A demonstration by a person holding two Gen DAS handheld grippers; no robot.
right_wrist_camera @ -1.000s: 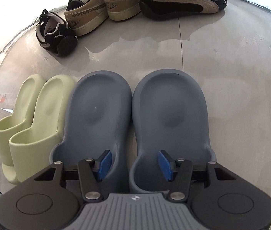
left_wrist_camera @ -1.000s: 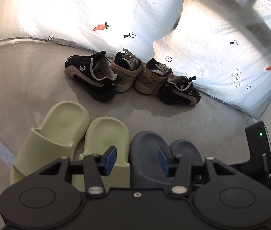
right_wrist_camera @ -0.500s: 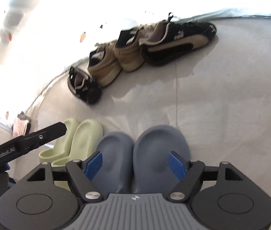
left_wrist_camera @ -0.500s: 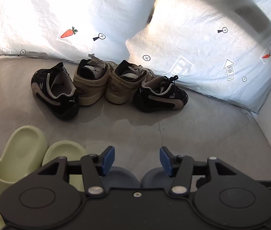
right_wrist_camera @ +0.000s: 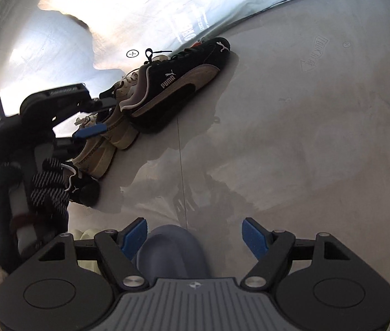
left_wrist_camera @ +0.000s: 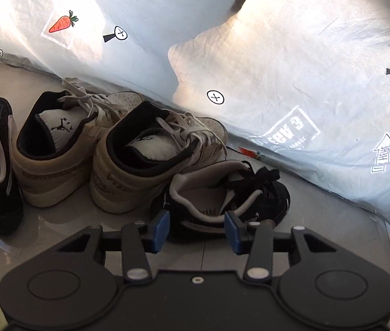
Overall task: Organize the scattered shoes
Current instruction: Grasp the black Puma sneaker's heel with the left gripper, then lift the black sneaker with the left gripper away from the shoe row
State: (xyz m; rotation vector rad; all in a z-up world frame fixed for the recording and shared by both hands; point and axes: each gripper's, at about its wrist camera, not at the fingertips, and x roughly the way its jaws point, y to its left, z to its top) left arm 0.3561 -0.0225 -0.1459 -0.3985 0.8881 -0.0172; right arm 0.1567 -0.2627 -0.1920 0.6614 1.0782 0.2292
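The left gripper (left_wrist_camera: 197,227), jaws apart and empty, is nearing the black sneaker (left_wrist_camera: 228,193), probably light, whose stiffer heel collar suits gripping.

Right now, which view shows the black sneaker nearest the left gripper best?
The left wrist view: the sneaker fills the space just beyond the open left gripper, heel toward the camera. The right wrist view shows only its toe behind the gloved hand.

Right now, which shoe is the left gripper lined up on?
Four shoes sit in a row against the white printed sheet. The black Puma sneaker at the right end lies heel-first before the open left gripper. Unlike the tan sneaker beside it, it has black laces.
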